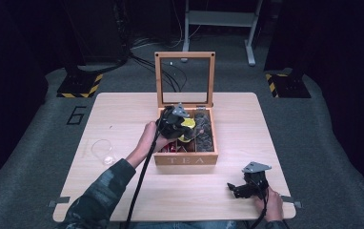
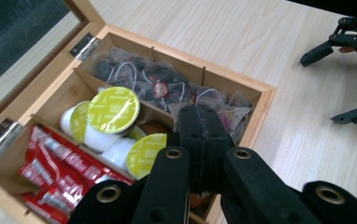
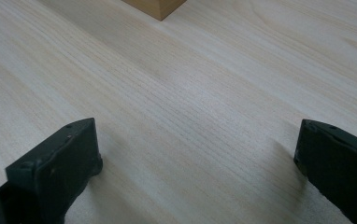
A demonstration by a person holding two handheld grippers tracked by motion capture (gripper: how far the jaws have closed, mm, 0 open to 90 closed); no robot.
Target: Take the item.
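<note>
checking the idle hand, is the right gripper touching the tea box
Apart. The high view shows the right gripper low over the table, bare wood between it and the wooden tea box. The right gripper view shows its jaws wide open, the box corner far ahead.

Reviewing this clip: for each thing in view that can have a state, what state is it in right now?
Wooden tea box: open, on the table.
Glass-paned lid: raised upright on its hinges.
Green-foil capsules: piled in the middle compartment.
Red sachets: lying packed in their compartment.
Clear tea bags: heaped in the far compartment.
Left gripper: jaws shut, empty, over the box.
Right gripper: jaws wide open, at the table.
</note>
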